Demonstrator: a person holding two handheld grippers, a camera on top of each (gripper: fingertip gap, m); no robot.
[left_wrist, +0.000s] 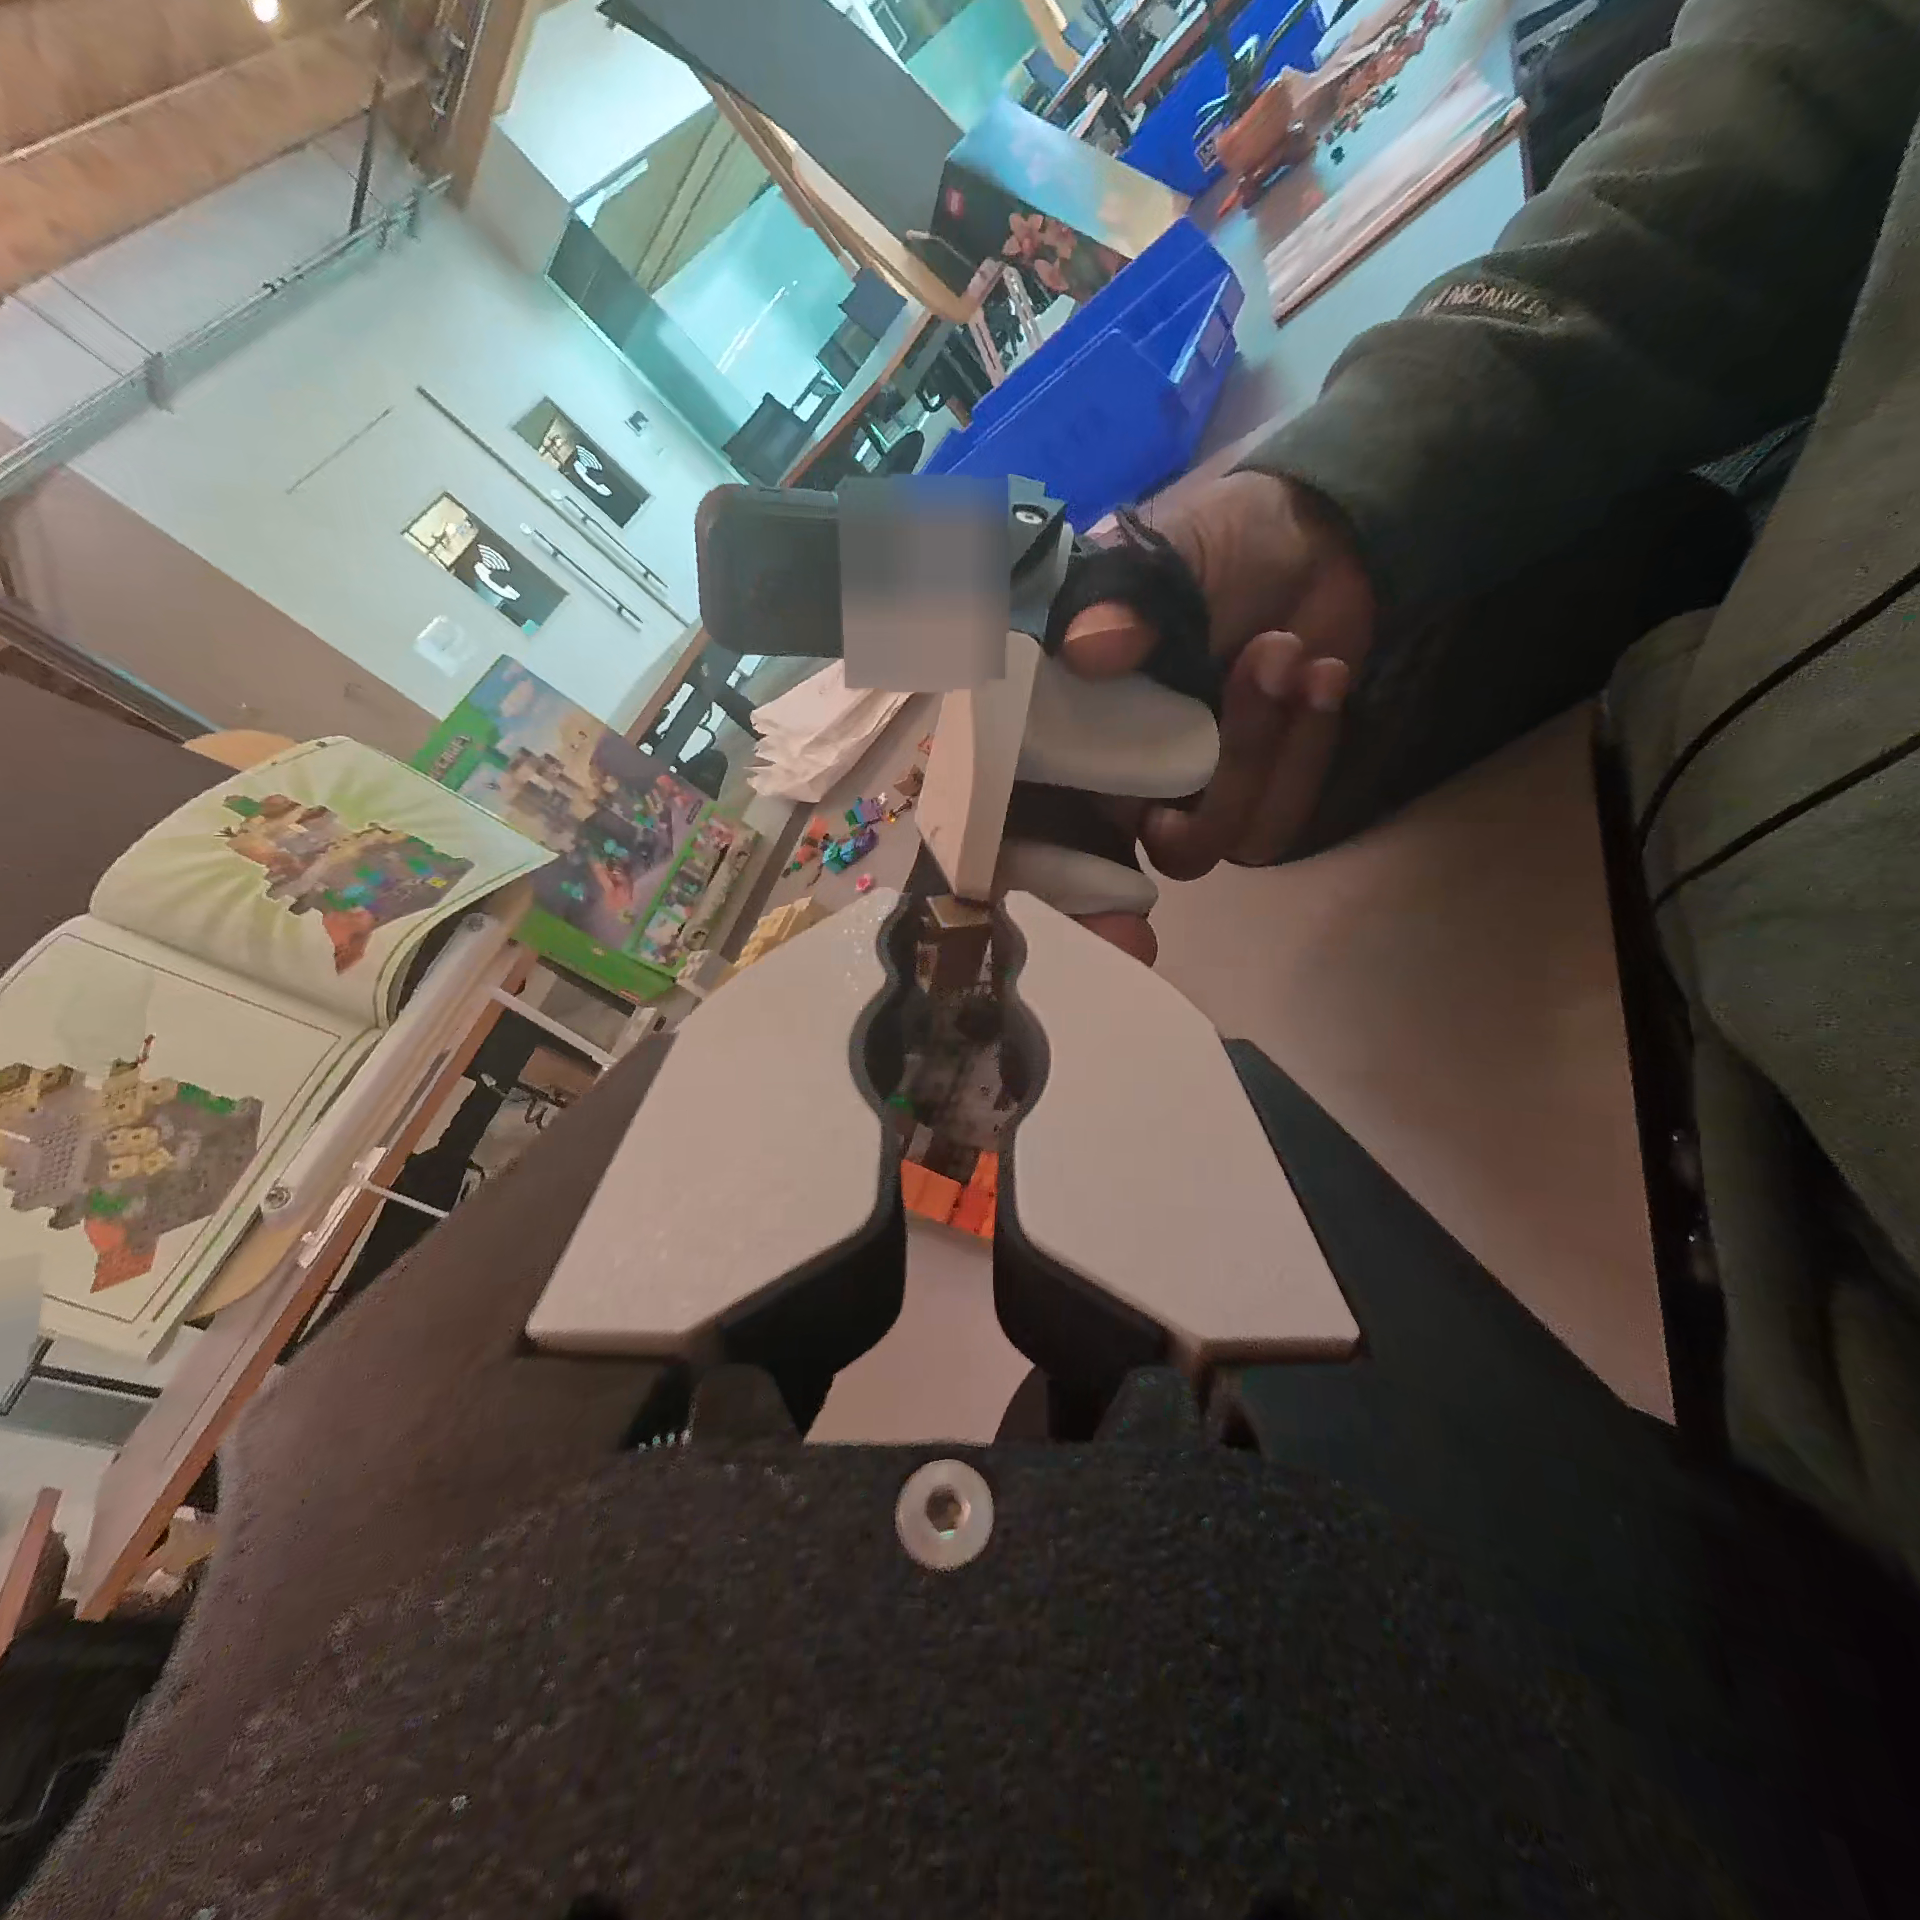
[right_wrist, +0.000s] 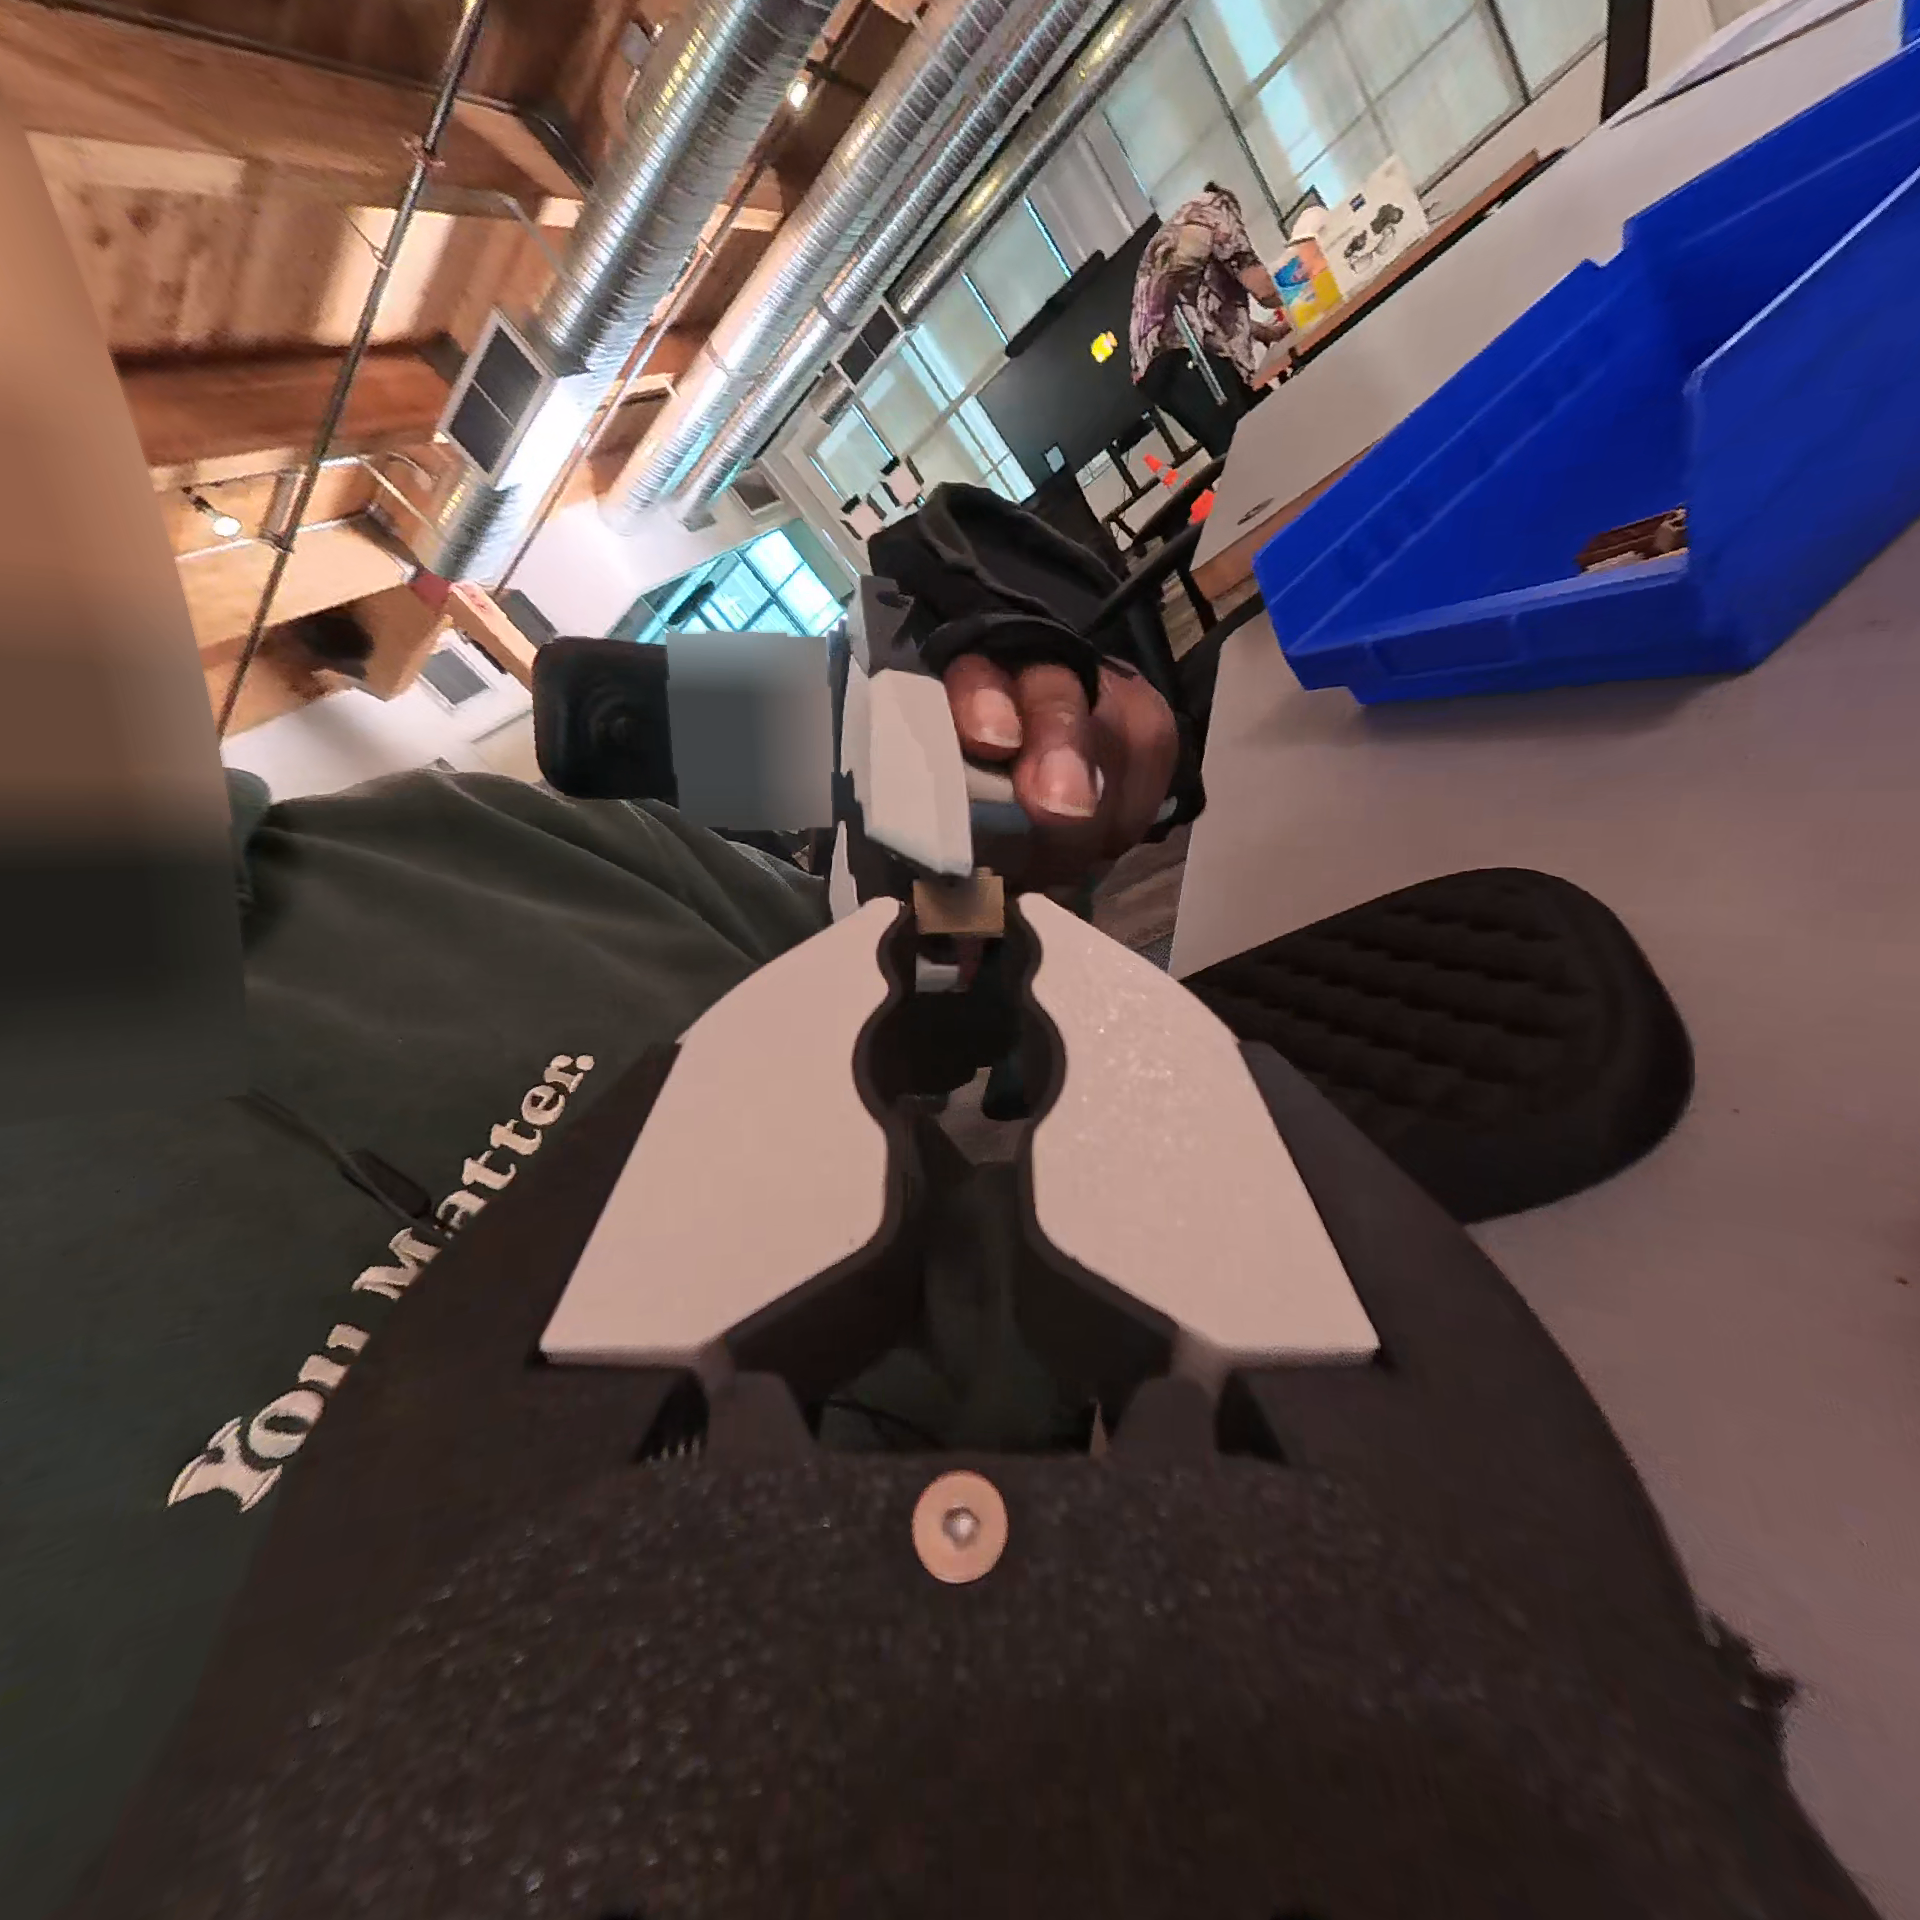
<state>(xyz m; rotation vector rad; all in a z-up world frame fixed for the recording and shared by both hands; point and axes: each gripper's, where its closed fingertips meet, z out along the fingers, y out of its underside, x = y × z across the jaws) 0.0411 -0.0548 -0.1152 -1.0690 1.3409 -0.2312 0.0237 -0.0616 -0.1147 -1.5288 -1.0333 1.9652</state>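
My left gripper (left_wrist: 948, 920) is shut on a small brick build (left_wrist: 951, 1091) of brown, grey and orange bricks, held between its white fingers above the grey table (left_wrist: 1382, 1091). A tan brick (left_wrist: 958, 914) sits at its tip. My right gripper (left_wrist: 968, 885), held in a hand, meets that brick end-on. In the right wrist view my right gripper (right_wrist: 961, 916) is shut on the tan brick (right_wrist: 958, 904). The left gripper (right_wrist: 938, 868), held in a gloved hand, touches the brick from the far side. A small grey piece (right_wrist: 935, 975) shows between my right fingers.
Blue bins (left_wrist: 1101, 384) (right_wrist: 1558, 499) stand on the table. An open instruction booklet (left_wrist: 208, 987), a green set box (left_wrist: 603, 831) and loose bricks (left_wrist: 847, 842) lie to the left. A black mesh chair back (right_wrist: 1455, 1039) is at the table edge. A person (right_wrist: 1195, 281) stands far off.
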